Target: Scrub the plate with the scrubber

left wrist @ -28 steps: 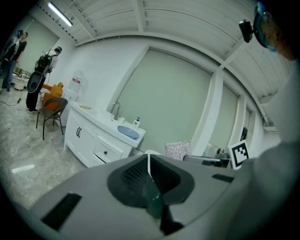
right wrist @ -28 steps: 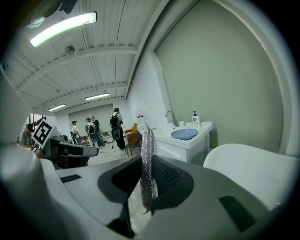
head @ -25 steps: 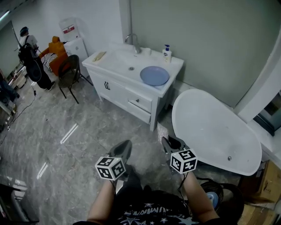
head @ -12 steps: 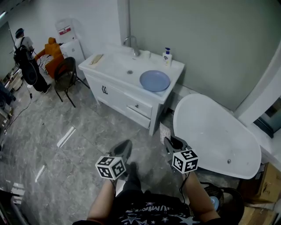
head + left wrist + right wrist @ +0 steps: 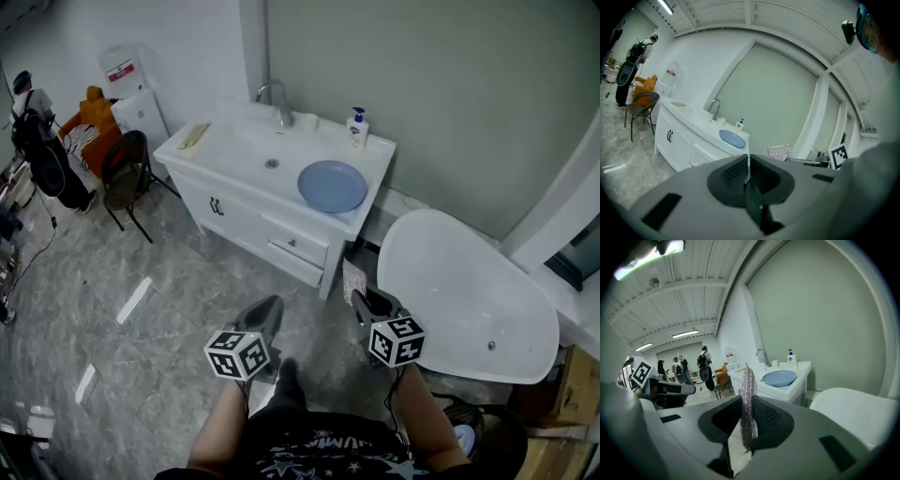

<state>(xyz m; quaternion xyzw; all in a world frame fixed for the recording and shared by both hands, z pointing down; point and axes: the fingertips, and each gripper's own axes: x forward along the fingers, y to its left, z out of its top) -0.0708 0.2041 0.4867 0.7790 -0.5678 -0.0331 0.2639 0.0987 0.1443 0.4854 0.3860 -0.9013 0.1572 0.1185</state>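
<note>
The right gripper (image 5: 749, 401) pinches the soft, springy mesh scrubber (image 5: 748, 380); the left gripper (image 5: 748, 174) is closed, empty. The blue plate (image 5: 332, 186) (probably stiff, slick, breakable) lies on the vanity (image 5: 234, 150), well ahead; best steadied at its rim

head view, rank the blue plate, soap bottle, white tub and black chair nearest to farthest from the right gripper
1. white tub, just to the right of the right gripper
2. blue plate, ahead on the vanity, at its near right end
3. soap bottle, behind the plate at the vanity's back edge
4. black chair, far left, beyond the vanity
</note>
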